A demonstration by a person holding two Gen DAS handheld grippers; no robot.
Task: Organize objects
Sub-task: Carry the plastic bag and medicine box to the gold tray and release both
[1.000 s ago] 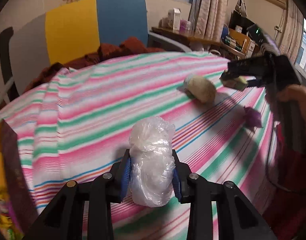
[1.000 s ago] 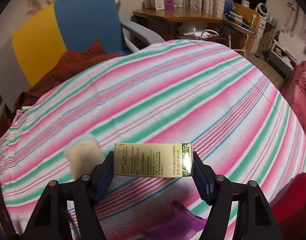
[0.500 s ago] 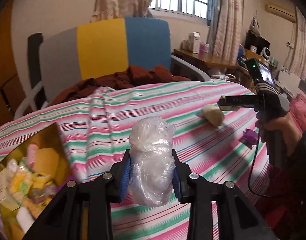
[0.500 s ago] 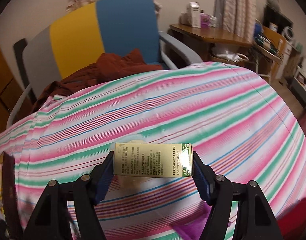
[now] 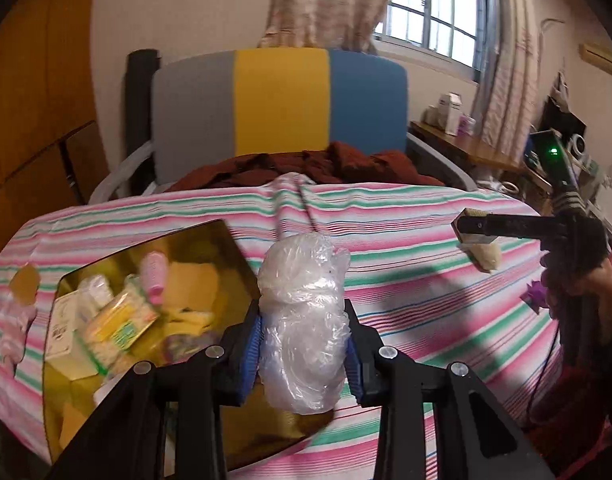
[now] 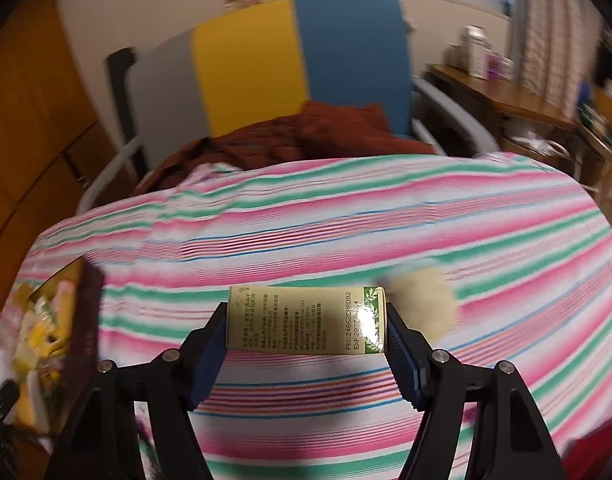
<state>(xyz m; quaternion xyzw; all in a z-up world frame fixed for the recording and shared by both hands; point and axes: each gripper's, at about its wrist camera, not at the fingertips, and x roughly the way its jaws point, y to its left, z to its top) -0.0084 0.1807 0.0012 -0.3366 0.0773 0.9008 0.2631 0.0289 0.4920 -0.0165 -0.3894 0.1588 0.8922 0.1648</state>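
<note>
My left gripper (image 5: 304,354) is shut on a crumpled clear plastic bag (image 5: 304,320), held above the near right edge of a gold-lined box (image 5: 210,240) holding several small packages. My right gripper (image 6: 306,340) is shut on a small green-and-cream box (image 6: 306,320) with printed text, held above the striped cloth (image 6: 345,224). The right gripper also shows in the left wrist view (image 5: 471,232), at the right, above the cloth. The gold-lined box shows at the left edge of the right wrist view (image 6: 46,320).
A cream fluffy object (image 6: 421,300) lies on the cloth right of the green box; it also shows in the left wrist view (image 5: 485,258). A purple item (image 5: 533,294) lies at the right. A pink package (image 5: 18,320) lies left of the box. A grey-yellow-blue chair (image 5: 280,106) with red cloth stands behind.
Both grippers have swung left with their loads. The gold-lined box has come into view under my left gripper and at the left of the right wrist view.
</note>
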